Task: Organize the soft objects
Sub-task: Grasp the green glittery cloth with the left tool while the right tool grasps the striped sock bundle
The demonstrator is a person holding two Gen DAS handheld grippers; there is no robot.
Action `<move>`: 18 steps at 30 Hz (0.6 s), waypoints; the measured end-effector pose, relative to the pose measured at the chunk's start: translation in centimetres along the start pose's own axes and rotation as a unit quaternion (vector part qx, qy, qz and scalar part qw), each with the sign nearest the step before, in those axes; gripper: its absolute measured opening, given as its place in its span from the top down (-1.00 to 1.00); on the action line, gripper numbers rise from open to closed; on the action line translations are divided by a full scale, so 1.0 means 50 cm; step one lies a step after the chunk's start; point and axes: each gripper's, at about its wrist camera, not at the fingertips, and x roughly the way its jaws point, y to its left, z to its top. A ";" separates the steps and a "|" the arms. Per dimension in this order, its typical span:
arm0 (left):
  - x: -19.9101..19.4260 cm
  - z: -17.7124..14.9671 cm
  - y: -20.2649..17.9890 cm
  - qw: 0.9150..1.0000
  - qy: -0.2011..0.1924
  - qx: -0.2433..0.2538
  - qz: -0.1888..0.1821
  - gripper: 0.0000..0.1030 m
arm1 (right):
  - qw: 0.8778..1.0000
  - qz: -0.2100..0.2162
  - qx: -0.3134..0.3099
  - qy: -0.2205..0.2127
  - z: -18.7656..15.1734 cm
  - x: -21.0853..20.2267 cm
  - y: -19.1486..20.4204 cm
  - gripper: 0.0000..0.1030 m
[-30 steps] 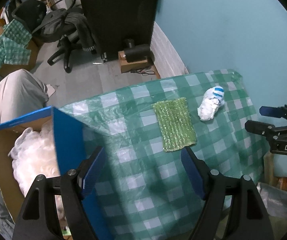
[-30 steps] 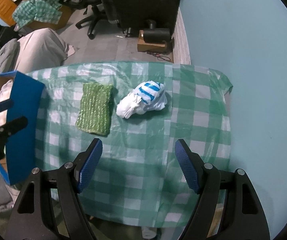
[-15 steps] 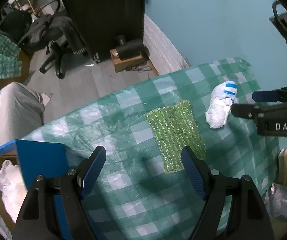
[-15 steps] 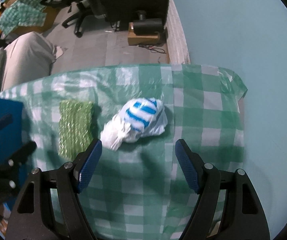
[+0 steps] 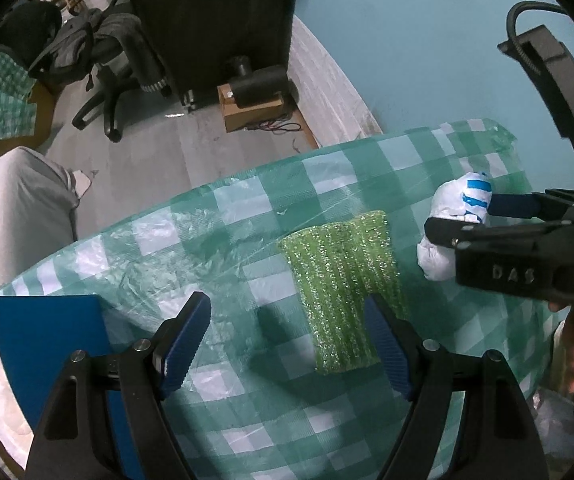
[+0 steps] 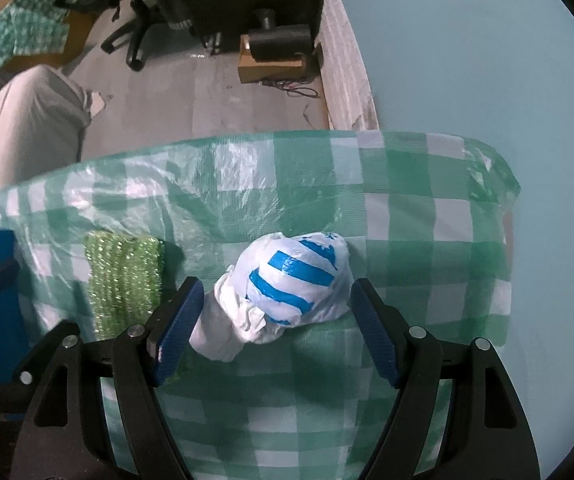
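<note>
While spread wide, left gripper hangs over green-and-white checked plastic tablecloth, glittery green knitted cloth reaching its right pad. Right gripper, equally wide, brackets knotted white-and-blue striped plastic bag, contact unclear. Blue cardboard box shows white stuffing only leftward, cut off.

Open checked cloth was left toward the far edge of the table. The left edge was blocked by an upright blue box flap. The middle was taken up by a green sponge cloth, with a knotted bag just beside it toward the right edge.
</note>
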 end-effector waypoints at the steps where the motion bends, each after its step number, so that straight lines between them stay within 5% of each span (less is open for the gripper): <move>1: 0.003 0.000 -0.002 1.000 0.001 0.001 -0.001 -0.55 | 1.000 -0.002 -0.005 -0.001 -0.001 0.004 0.003 -0.48; 18: 0.030 0.011 -0.049 1.000 0.015 0.005 -0.006 -0.66 | 0.995 -0.009 -0.100 -0.027 -0.090 -0.019 -0.030 -0.19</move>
